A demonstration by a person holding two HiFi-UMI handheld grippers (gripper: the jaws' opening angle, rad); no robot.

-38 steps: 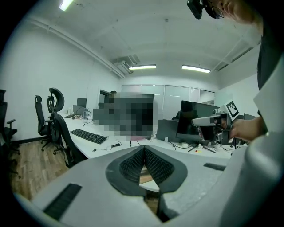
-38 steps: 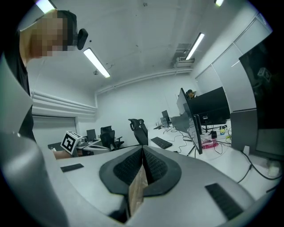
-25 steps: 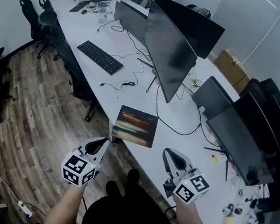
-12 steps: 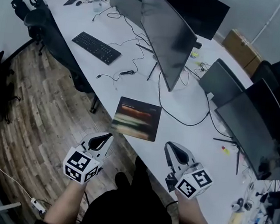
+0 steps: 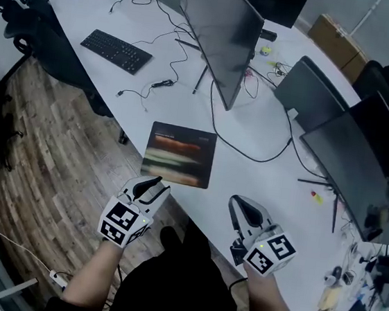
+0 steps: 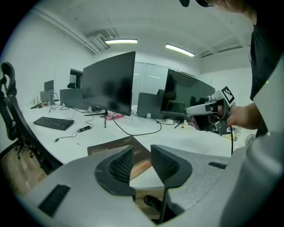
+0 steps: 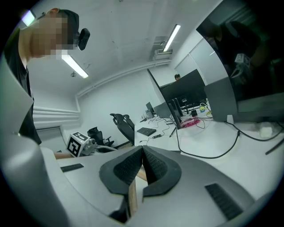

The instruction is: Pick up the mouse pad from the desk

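The dark mouse pad (image 5: 178, 154) with a blurred orange and green print lies flat near the front edge of the white desk (image 5: 262, 176). My left gripper (image 5: 156, 184) hovers just off the pad's near left corner. Its jaws are opening, with a narrow gap and nothing between them. The left gripper view looks past the left gripper (image 6: 142, 164) at the pad (image 6: 113, 146) just beyond the fingertips. My right gripper (image 5: 234, 203) is over the desk's front edge, right of the pad, apart from it. Seen in its own view, the right gripper (image 7: 143, 150) is shut and empty.
A large curved monitor (image 5: 218, 39) stands behind the pad, its black cable (image 5: 250, 154) looping over the desk close to the pad's right side. Further monitors (image 5: 350, 169) stand at the right, a keyboard (image 5: 116, 50) at far left. Office chairs (image 5: 38, 25) and wooden floor (image 5: 39, 168) lie left.
Both grippers have sunk and come closer to the desk. The left gripper has moved toward the pad's near left corner, and its jaws have parted from shut.
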